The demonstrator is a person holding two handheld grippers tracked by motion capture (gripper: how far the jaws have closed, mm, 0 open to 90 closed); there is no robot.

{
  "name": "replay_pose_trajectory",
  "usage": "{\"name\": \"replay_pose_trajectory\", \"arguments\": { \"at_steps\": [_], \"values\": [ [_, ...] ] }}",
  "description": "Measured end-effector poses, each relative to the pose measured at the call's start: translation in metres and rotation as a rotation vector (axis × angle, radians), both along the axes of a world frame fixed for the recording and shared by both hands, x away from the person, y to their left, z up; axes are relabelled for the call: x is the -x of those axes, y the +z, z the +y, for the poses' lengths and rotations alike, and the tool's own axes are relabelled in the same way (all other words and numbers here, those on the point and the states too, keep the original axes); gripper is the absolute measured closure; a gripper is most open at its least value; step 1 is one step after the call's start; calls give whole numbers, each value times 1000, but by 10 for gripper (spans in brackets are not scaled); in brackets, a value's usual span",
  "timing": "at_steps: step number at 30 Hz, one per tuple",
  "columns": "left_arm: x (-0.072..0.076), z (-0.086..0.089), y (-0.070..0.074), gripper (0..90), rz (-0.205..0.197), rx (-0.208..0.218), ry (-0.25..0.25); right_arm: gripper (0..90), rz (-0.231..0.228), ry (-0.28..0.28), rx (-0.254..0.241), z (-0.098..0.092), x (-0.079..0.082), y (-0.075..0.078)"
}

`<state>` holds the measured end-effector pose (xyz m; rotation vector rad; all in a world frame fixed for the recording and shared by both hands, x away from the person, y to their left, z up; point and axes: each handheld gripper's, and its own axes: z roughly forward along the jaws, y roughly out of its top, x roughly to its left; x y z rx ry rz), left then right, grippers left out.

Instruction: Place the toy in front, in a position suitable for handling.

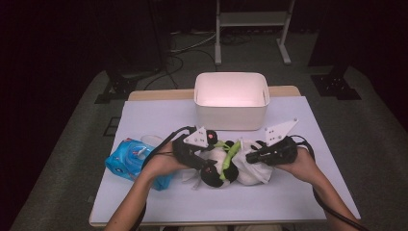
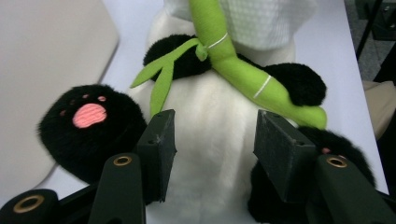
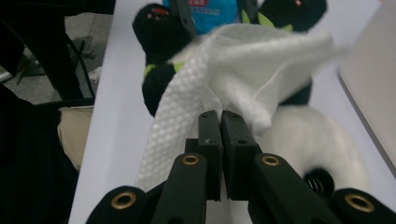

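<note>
A black-and-white panda plush (image 1: 217, 169) lies on its back at the middle of the table, a green bamboo stalk (image 2: 233, 65) stitched across its chest. My left gripper (image 1: 207, 166) comes from the left, and its two pads (image 2: 159, 149) press the sides of the white belly (image 2: 205, 182). A white textured wipe (image 1: 256, 169) is draped over the toy's head end. My right gripper (image 3: 220, 122) is shut on a fold of that wipe (image 3: 243, 60), just above the plush's white fur (image 3: 317, 140). In the high view the right gripper (image 1: 249, 157) points left at the toy.
A white plastic bin (image 1: 231, 118) stands behind the plush at the table's back middle. A blue wipes pack (image 1: 126, 161) lies at the left, beside the left hand. The table's front edge runs under both forearms. Floor stands and cables are beyond the table.
</note>
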<state>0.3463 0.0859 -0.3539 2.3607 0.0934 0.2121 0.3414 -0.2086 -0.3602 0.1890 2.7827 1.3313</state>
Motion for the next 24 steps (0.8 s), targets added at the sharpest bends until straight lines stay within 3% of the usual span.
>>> {"name": "replay_pose_trajectory", "arguments": {
  "at_steps": [3, 6, 10, 12, 14, 16, 24],
  "values": [
    [0, -5, -3, 477, 5, -4, -10, 860, -4, 20, 12, 6, 4, -1],
    [1, -6, -3, 476, 3, -3, -8, 861, -6, 23, 18, 1, 8, -2],
    [0, -5, -3, 476, 10, -2, -10, 861, 24, -16, 21, -21, 9, -11],
    [0, -6, -3, 476, 8, -8, -8, 862, 49, -29, -16, -31, 8, -15],
    [0, -7, -3, 475, 9, -12, -11, 861, 46, -56, -14, -40, 8, -18],
    [2, -7, -2, 475, 4, -17, -14, 862, 75, -82, -41, -49, 5, -22],
    [5, -6, -4, 473, -5, -15, -12, 860, 87, -123, -61, -60, -12, -20]
  ]
}}
